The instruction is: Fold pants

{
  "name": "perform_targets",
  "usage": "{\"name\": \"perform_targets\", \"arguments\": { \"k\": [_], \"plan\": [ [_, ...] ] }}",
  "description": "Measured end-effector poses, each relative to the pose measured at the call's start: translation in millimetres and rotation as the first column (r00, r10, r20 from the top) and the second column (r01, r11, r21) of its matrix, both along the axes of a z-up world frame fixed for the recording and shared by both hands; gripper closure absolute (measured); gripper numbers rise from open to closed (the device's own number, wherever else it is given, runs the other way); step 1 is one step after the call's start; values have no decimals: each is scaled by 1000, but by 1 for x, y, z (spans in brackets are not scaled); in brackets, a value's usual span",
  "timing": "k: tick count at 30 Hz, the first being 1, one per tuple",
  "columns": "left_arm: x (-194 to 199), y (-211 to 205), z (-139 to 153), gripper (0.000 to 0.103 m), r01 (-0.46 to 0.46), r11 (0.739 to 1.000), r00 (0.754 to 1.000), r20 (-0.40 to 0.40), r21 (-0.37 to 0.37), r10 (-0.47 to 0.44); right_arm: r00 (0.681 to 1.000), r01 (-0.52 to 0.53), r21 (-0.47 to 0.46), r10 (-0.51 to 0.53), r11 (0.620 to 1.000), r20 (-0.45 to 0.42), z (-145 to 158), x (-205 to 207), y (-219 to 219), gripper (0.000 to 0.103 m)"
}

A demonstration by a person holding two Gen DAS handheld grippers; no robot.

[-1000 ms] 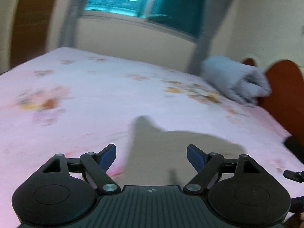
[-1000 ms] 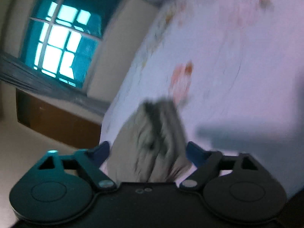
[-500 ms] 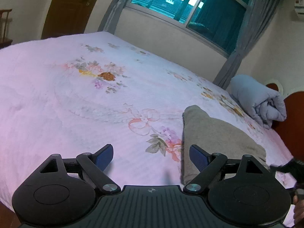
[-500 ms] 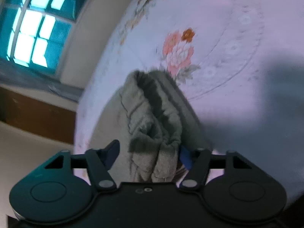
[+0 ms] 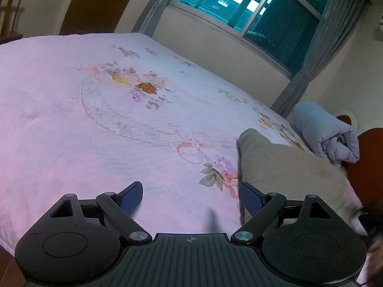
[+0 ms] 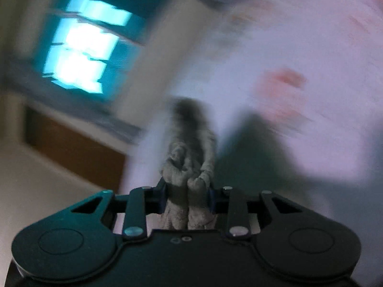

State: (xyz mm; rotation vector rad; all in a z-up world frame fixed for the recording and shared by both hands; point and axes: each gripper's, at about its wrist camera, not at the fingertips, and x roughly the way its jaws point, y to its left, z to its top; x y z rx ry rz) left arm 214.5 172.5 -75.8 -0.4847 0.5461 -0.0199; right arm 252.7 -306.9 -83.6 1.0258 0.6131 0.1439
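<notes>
Right gripper pinching bunched pants tight for lifting, left gripper wide open, empty, beside bed.

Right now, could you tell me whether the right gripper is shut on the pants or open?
Shut: the right gripper has bunched grey-brown pants fabric pinched between its blue pads.

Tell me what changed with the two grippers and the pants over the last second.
The right gripper closed: its fingers, spread around the bunched pants half a second ago, now clamp the fabric. Its view is blurred, so it is swinging. The left gripper stayed open and empty over the floral bedspread; the pants shifted to its right. The rolled grey blanket stayed put.
</notes>
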Motion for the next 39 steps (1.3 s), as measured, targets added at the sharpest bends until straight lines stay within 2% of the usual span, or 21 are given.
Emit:
{"name": "perform_targets", "arguments": {
  "k": [1, 2, 3, 6, 8, 10, 12, 14, 17, 19, 20, 22, 24, 26, 28, 30, 33, 35, 36, 38, 39],
  "plan": [
    [1, -1, -1, 17, 5, 1000, 1000, -7, 4, -5, 991, 19, 56, -12, 998, -130, -29, 4, -10, 80],
    [2, -2, -1, 17, 8, 1000, 1000, -10, 8, -8, 992, 35, 109, -21, 993, -121, -43, 0, -17, 80],
    [3, -3, 0, 17, 12, 1000, 1000, -8, 13, -12, 996, 32, 120, -21, 992, -92, -44, -3, -21, 78],
    [8, -7, 0, 16, 23, 999, 1000, -16, 30, -22, 998, -12, 66, 16, 998, -61, -31, -7, -17, 72],
    [14, -11, 2, 16, 35, 999, 999, -15, 33, -35, 998, -38, 12, 38, 999, -41, -18, -9, -21, 60],
    [22, -14, 7, 9, 60, 997, 998, -4, 37, -60, 1000, 6, -57, -5, 998, 15, -5, -20, -31, 26],
    [32, -21, 13, 3, 86, 995, 996, 17, 53, -88, 999, 17, -86, -14, 996, 43, 1, -21, -43, 27],
    [43, -28, 17, 3, 101, 993, 994, 27, 63, -103, 999, 9, -110, -5, 994, 33, 6, -17, -53, 34],
    [60, -40, 19, 3, 100, 994, 995, 25, 53, -101, 991, -47, -126, 62, 991, 118, 24, -8, -50, 37],
    [73, -50, 20, 3, 124, 991, 992, 23, 56, -126, 983, -95, -149, 116, 984, 139, 33, 3, -42, 38],
    [81, -55, 23, 3, 145, 988, 989, 26, 60, -146, 987, -91, -178, 113, 980, 113, 33, 9, -40, 37],
    [98, -62, 26, 3, 213, 976, 976, 29, 38, -214, 996, -73, -193, 83, 978, 44, 25, 20, -46, 25],
    [112, -67, 25, 2, 247, 969, 969, 4, 14, -247, 996, -78, -136, 82, 988, 20, 11, 25, -56, 24],
    [119, -71, 23, 2, 251, 968, 968, -13, 27, -250, 998, -68, -150, 67, 986, -11, 8, 19, -59, 28],
    [122, -71, 19, 2, 241, 970, 970, -21, 21, -241, 991, -55, -184, 76, 981, 110, 20, 10, -56, 32],
    [120, -71, 14, 2, 224, 975, 974, -23, -5, -224, 970, -111, -128, 135, 986, 202, 30, 16, -50, 31],
    [117, -71, 8, 2, 201, 980, 979, -33, -18, -201, 945, -218, -18, 216, 976, 244, 33, 46, -30, 32],
    [115, -72, 7, 2, 201, 980, 979, -37, -13, -201, 939, -249, 18, 237, 968, 251, 34, 69, -15, 32],
    [113, -71, 8, 2, 198, 980, 979, -38, -9, -198, 937, -263, 33, 247, 964, 246, 31, 80, -8, 31],
    [110, -67, 9, 2, 193, 981, 980, -41, -12, -193, 953, -262, 51, 250, 964, 169, 20, 99, 2, 34],
    [108, -65, 10, 2, 188, 982, 981, -42, -12, -189, 970, -235, 23, 233, 972, 75, 11, 105, 3, 48]
  ]
}}
